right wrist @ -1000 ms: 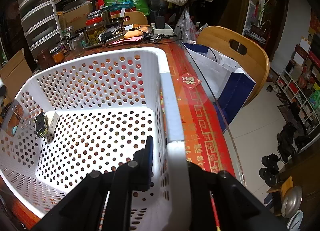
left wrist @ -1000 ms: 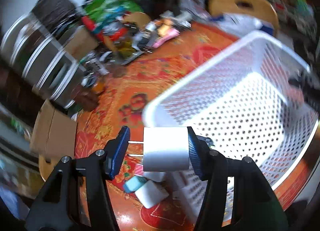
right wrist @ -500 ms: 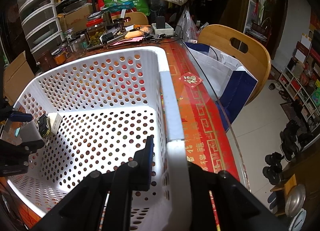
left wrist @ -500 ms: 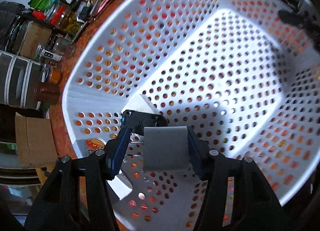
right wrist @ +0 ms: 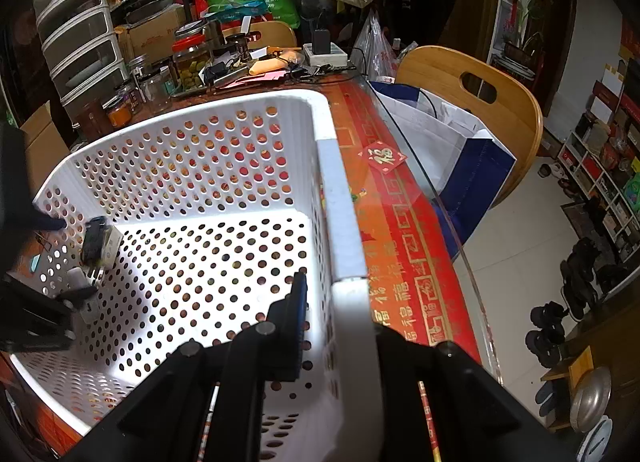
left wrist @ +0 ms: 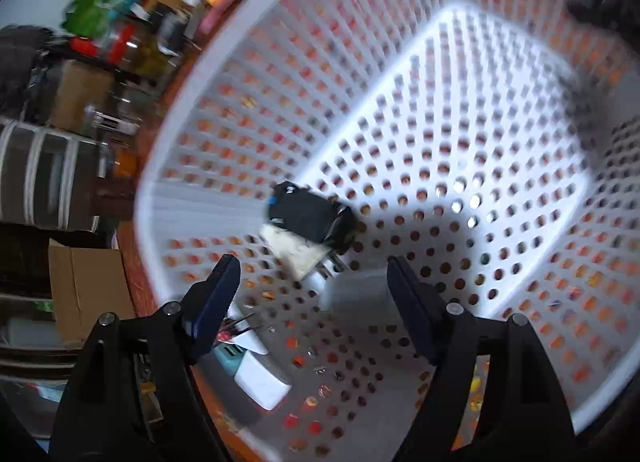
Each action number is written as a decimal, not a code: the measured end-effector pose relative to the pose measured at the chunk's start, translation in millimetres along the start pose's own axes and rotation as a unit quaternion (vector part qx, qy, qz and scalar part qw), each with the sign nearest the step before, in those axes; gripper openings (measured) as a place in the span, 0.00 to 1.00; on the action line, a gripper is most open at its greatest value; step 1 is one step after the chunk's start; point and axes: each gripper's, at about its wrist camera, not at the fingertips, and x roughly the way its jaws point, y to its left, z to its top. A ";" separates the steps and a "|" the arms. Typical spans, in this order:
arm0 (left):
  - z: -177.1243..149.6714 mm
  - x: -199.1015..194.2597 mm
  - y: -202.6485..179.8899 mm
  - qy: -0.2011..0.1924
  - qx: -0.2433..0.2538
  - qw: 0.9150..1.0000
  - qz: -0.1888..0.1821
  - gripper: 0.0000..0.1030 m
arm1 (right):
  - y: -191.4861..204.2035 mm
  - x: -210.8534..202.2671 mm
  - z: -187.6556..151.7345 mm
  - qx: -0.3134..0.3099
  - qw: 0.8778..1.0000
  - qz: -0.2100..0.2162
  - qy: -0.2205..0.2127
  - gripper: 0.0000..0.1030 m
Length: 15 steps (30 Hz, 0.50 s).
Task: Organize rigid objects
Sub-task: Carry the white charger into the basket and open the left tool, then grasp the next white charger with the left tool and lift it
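Observation:
A white perforated basket stands on the red patterned table. My left gripper is open above its near corner. A white charger lies on the basket floor just below the open fingers, blurred. A black adapter rests on a cream plug beside it. My right gripper is shut on the basket's rim. In the right wrist view the black adapter sits in the basket's far left corner, with the left gripper's fingers next to it.
More white and teal chargers lie on the table outside the basket, seen through its wall. Jars, boxes and drawers crowd the table's far end. A wooden chair and a shopping bag stand to the right.
My left gripper carried the white charger over the basket, lowered into its corner and opened, releasing the charger onto the basket floor. The right gripper stayed shut on the rim.

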 end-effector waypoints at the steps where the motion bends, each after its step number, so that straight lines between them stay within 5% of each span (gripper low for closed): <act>1: -6.9 -12.6 8.9 -0.022 -0.019 1.000 -0.002 0.73 | 0.0 -0.4 -0.4 0.000 1.000 0.000 0.000 0.10; 3: -34.8 -45.7 37.8 -0.080 -0.076 0.994 -0.011 0.83 | 0.1 -0.7 -0.4 -0.001 1.000 0.000 0.001 0.10; 4: -58.1 -62.3 56.6 -0.114 -0.117 0.987 -0.008 0.96 | 0.2 -0.6 -0.1 -0.002 1.000 0.001 0.000 0.10; 6: -104.3 -76.8 85.5 -0.150 -0.179 0.972 0.020 1.00 | 1.0 -0.6 0.4 -0.003 1.000 -0.001 0.000 0.10; 8: -147.6 -67.3 106.1 -0.145 -0.233 0.961 0.030 1.00 | 1.2 -0.9 0.2 -0.004 1.000 -0.002 0.000 0.10; 12: -215.6 -10.8 126.3 -0.119 -0.341 0.932 -0.022 1.00 | 2.0 -1.6 0.9 -0.006 1.000 -0.004 -0.003 0.10; 15: -228.6 28.6 109.3 -0.097 -0.354 0.928 -0.058 1.00 | 1.8 -1.4 1.8 -0.006 1.000 -0.006 -0.002 0.10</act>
